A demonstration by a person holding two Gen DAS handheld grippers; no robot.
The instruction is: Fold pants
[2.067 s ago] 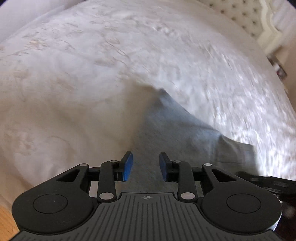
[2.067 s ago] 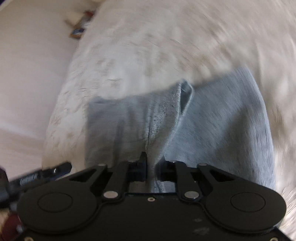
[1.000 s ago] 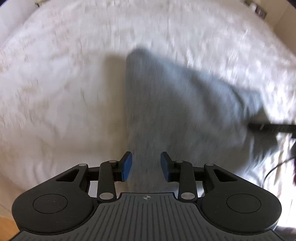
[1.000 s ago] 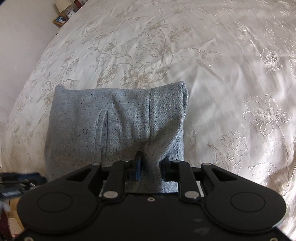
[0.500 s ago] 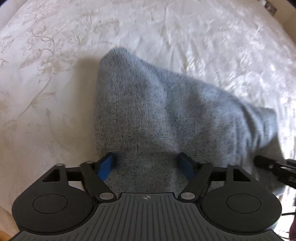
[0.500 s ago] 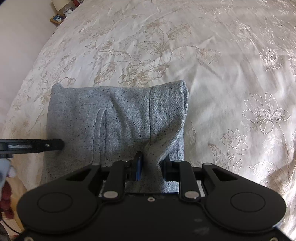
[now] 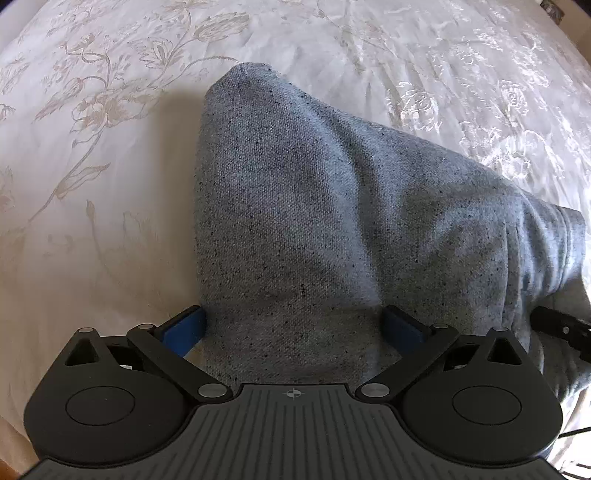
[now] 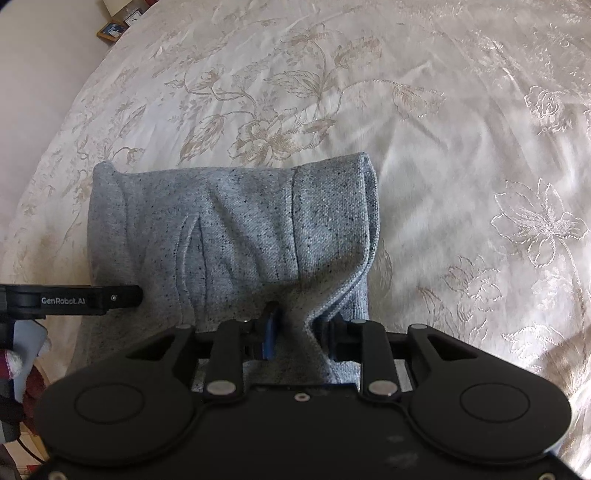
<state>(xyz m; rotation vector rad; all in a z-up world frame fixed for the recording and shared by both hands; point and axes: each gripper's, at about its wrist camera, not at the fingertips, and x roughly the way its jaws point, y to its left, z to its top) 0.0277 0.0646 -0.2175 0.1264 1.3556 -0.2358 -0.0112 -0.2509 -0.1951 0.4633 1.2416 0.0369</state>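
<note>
The pants (image 7: 314, 206) are grey speckled knit, folded into a thick bundle on the bed. In the left wrist view my left gripper (image 7: 293, 325) is wide open, its blue-padded fingers (image 7: 183, 330) on either side of the bundle's near edge. In the right wrist view the pants (image 8: 236, 229) lie folded with a seam and pleat showing. My right gripper (image 8: 301, 332) is nearly shut, pinching a fold of the pants' near right corner. The left gripper's finger (image 8: 74, 299) touches the bundle's left side.
The bed is covered by a cream bedspread (image 8: 461, 147) with embroidered flowers, stretching far beyond the pants. Small framed items (image 8: 112, 29) sit off the bed at the far left. The right gripper's black finger (image 7: 561, 328) shows at the right edge of the left wrist view.
My left gripper has opened wide and come down around the near edge of the bundle. My right gripper has kept its pinch on the corner while the pants settled flat on the bed.
</note>
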